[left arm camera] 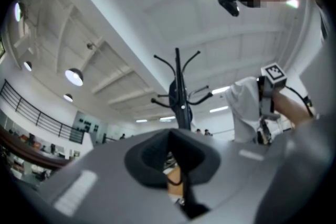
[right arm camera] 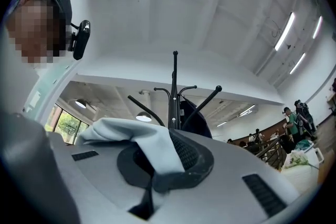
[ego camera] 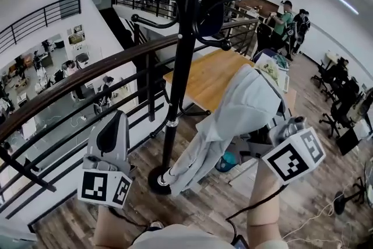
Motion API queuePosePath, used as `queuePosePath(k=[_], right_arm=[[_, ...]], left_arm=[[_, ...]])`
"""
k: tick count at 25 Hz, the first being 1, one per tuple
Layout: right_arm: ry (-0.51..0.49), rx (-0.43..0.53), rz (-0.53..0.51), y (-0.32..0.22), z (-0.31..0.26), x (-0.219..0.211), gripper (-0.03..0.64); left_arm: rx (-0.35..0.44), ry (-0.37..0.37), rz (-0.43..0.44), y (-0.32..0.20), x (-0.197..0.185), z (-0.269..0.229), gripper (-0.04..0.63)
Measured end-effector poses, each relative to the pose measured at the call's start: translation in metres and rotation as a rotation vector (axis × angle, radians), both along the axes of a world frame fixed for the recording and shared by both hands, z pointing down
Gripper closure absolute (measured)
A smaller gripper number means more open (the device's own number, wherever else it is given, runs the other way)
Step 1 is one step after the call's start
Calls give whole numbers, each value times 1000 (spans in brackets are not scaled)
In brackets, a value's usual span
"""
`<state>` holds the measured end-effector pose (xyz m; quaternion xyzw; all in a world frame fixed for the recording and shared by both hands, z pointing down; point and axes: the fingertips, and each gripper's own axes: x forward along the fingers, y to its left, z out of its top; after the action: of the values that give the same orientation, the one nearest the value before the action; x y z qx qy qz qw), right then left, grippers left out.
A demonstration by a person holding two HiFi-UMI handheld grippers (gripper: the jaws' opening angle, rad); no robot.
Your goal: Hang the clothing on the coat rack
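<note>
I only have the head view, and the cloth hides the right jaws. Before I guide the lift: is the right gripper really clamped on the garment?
Observer: Yes. The right gripper view shows the right gripper shut on a fold of the light grey garment.
Operator: Does the left one hold any cloth?
Observer: No. In the left gripper view, the left gripper has its jaws together with no cloth between them.
Operator: The rack's top is cut off for me. Is there a free hook up there?
Observer: The right gripper view shows the top of the coat rack. A bare hook angles up to the right, next to a dark garment already hung.
</note>
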<state>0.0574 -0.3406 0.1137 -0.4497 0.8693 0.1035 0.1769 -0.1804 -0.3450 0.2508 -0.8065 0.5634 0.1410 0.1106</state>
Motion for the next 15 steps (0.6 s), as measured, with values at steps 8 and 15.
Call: queuePosePath(k=[8,15], right_arm=[[54,1,43,-24,-31,-14,611],[97,16,77,-37,-51,-24,611]], left_arm=[[10,12,73,-24,-7,-2,586],[6,22,101,-35,-16,-2,586]])
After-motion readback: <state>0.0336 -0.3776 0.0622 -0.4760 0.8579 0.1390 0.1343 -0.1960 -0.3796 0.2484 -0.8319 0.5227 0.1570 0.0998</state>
